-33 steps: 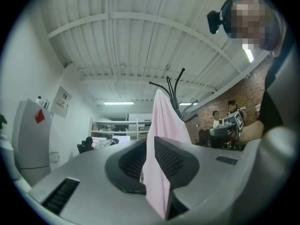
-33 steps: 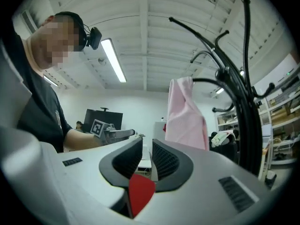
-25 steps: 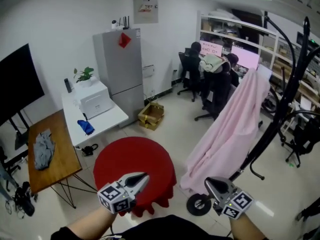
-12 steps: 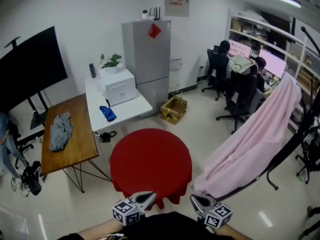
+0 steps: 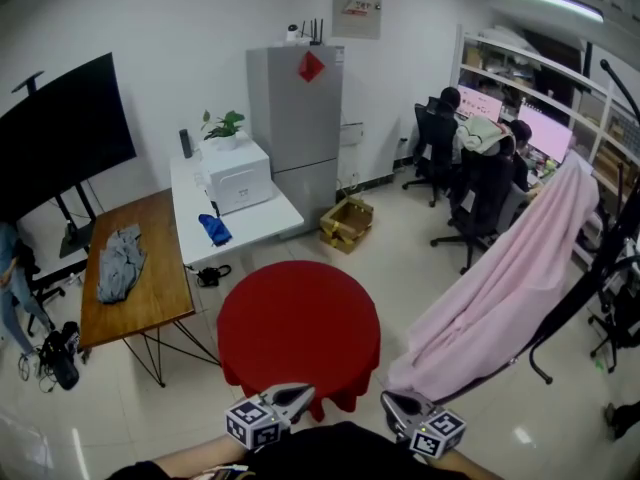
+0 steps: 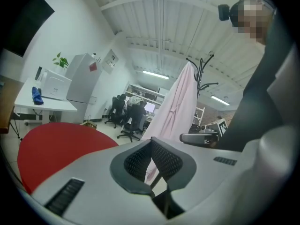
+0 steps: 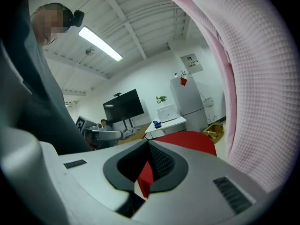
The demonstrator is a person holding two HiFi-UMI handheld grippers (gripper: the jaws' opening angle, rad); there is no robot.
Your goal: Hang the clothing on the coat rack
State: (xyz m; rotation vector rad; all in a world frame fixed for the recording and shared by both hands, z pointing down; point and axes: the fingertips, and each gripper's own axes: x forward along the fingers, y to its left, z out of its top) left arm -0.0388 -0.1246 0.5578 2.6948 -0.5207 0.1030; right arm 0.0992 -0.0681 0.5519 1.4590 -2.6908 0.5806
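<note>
Pink garment draped on coat rack, right of both tongs; both sets of jaws closed, nothing held.
Cloth's long axis runs from high far right down to the floor nr the right gripper, closer than the left gripper; neither touches it. Red table straight ahead. No legible writing: wall panel print too small, red tag on fridge unreadable.

— What can't you make out?
— The pink garment covers most of the coat rack, and the head view's right edge cuts the rest.
— Anything nearer?
— My forearms drop off the bottom edge behind the left gripper and right gripper. The wall panel has print too small to read. A person is half cut off at the left edge.
</note>
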